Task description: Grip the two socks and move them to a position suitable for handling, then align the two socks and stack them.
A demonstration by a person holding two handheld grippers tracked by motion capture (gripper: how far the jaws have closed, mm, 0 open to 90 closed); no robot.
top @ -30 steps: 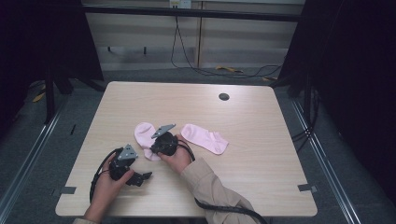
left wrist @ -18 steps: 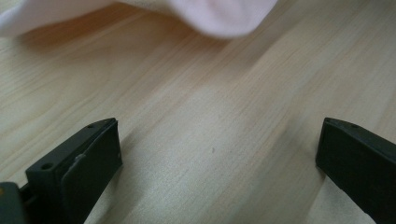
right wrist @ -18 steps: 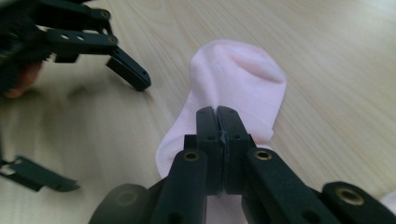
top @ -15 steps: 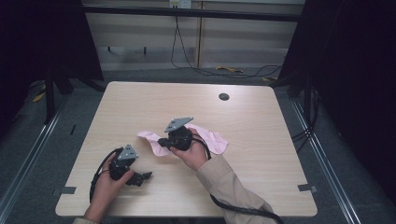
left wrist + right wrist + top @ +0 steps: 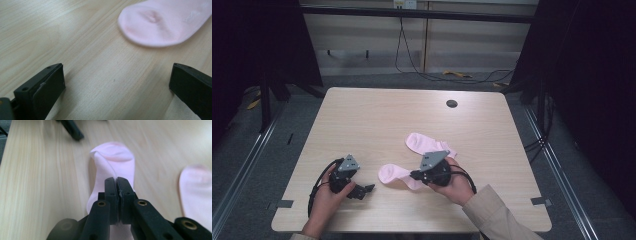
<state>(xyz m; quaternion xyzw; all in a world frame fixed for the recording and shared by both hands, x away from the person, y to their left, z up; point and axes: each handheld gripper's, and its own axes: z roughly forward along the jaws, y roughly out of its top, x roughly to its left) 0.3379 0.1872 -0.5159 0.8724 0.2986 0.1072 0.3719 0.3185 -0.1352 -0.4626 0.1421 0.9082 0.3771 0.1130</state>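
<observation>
Jaws of right gripper (image 5: 116, 180) pinch pink sock (image 5: 112, 162).

overhead forward-down, two close views, shared sock (image 5: 396, 176)

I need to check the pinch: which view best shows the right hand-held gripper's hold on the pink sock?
The right gripper view: the right hand-held gripper is shut on a fold of the pink sock. The high view shows it small, partly hidden by the hand. The left gripper view shows the sock's rounded end.
</observation>
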